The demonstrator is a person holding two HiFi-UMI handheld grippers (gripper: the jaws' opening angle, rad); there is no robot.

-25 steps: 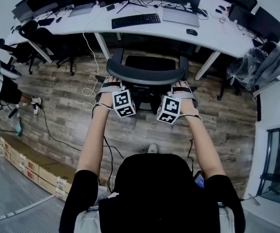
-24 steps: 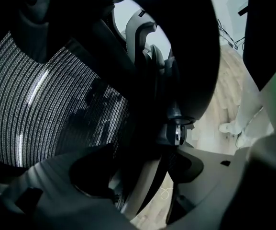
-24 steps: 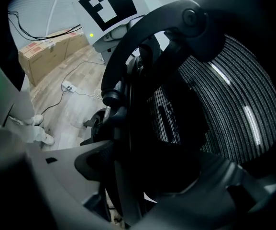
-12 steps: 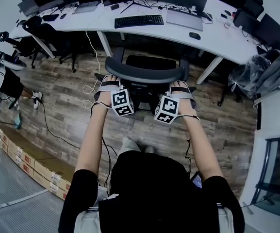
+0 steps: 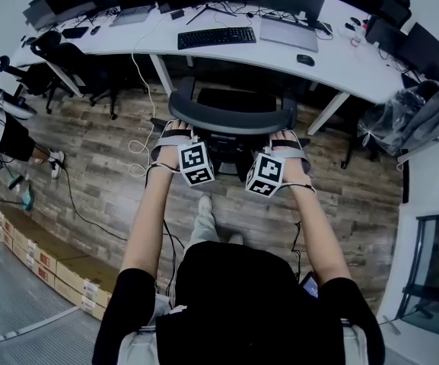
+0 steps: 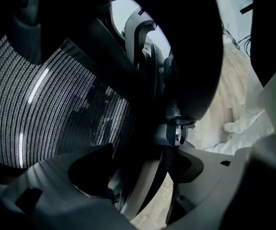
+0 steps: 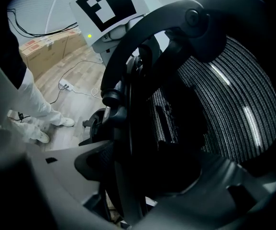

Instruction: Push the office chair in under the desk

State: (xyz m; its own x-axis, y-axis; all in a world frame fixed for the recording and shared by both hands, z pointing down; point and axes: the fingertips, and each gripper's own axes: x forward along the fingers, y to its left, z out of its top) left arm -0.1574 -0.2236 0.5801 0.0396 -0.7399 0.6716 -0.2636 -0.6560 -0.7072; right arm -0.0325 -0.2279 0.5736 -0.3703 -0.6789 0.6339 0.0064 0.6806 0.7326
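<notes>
The black mesh office chair (image 5: pixel 230 117) stands in front of the white desk (image 5: pixel 227 52), its seat partly under the desk top. My left gripper (image 5: pixel 175 138) is at the left end of the backrest and my right gripper (image 5: pixel 288 144) at the right end. In the left gripper view the backrest frame (image 6: pixel 149 143) runs between the spread jaws of the left gripper (image 6: pixel 147 178), with floor showing beside it. The right gripper (image 7: pixel 142 176) straddles the backrest frame (image 7: pixel 128 128) the same way. Neither gripper's pads visibly clamp the frame.
A keyboard (image 5: pixel 216 37), a laptop (image 5: pixel 285 29) and a mouse (image 5: pixel 303 59) lie on the desk. Slanted desk legs (image 5: pixel 160 72) flank the chair. Other chairs (image 5: pixel 67 61) stand at left, a backpack (image 5: pixel 405 105) at right. Cables (image 5: pixel 139 144) and cardboard boxes (image 5: pixel 52 265) are on the floor.
The chair has rolled a little closer to the desk with both grippers on its backrest. The person has stepped forward with one leg.
</notes>
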